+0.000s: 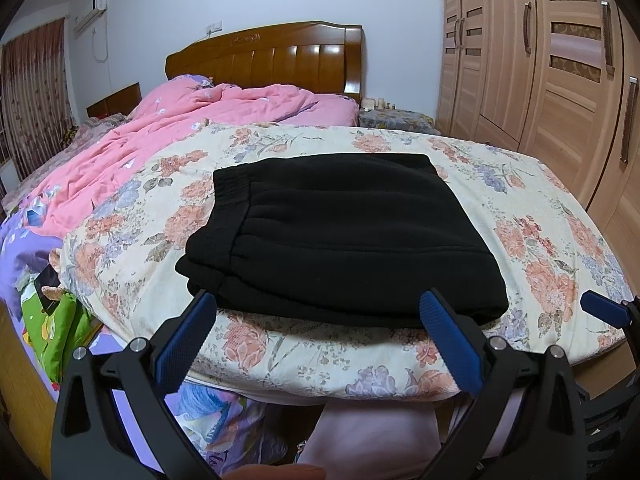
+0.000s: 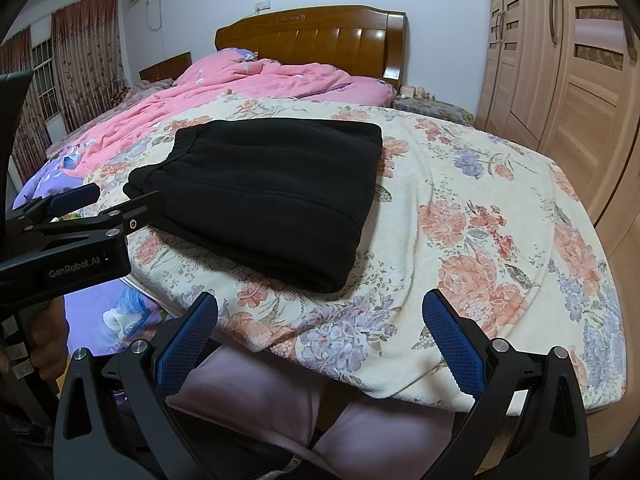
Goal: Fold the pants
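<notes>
Pants [image 1: 340, 232] look fully folded near the floral blanket's [image 2: 480, 220] front edge, both grippers, left [image 1: 316, 320] and right [image 2: 320, 320], wide open and empty, so just back away without snagging.

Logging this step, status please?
Left gripper open, right gripper open, both empty. Pants folded, flat on floral quilt. Nothing in the way.
</notes>
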